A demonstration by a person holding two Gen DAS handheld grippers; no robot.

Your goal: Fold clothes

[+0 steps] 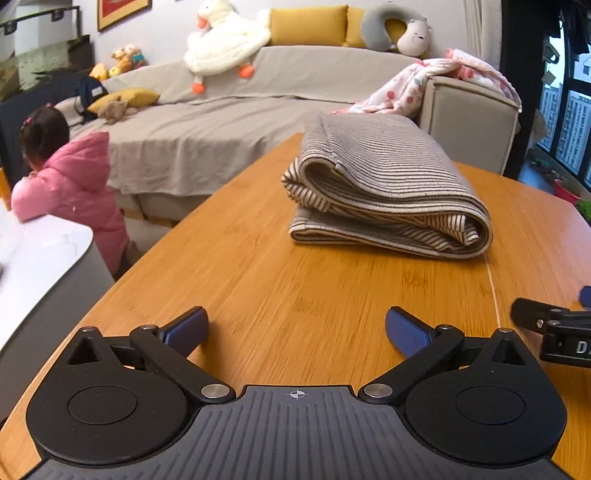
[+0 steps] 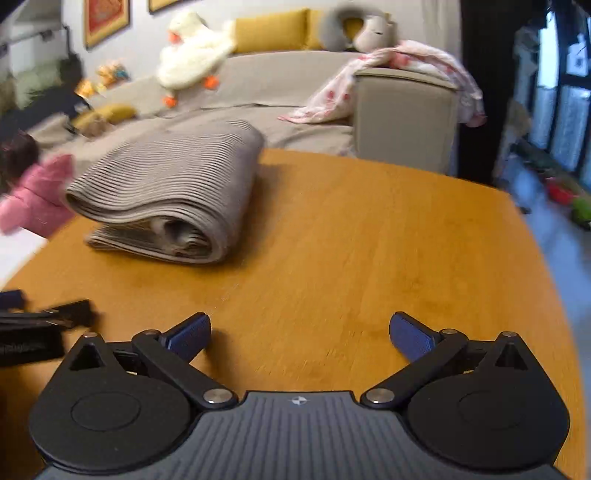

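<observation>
A folded striped garment (image 1: pixel 384 184) lies in a thick, soft bundle on the far part of a smooth, honey-coloured wooden table (image 1: pixel 295 288), its grey and cream ribbed knit doubled over into rounded layers with a curled edge facing the cameras. The left gripper (image 1: pixel 296 332) hangs low over the near side of the table, its black arms spread wide and its blue ridged pads (image 1: pixel 186 330) apart, holding nothing. The right gripper (image 2: pixel 299 336) sits just beside it to the right, likewise splayed and empty above bare wood; its view is blurred. Both grippers are well apart from the garment. Beyond the table stands a long sofa (image 1: pixel 221 122) draped in a flat grey cover, with mustard cushions (image 1: pixel 308 24), a fluffy white plush goose (image 1: pixel 225 40) and a pink-spotted blanket (image 1: pixel 424 83) slung over one padded arm. At the far left, a child in a puffy pink jacket (image 1: pixel 74 188) leans on a white rounded counter (image 1: pixel 40 254).
</observation>
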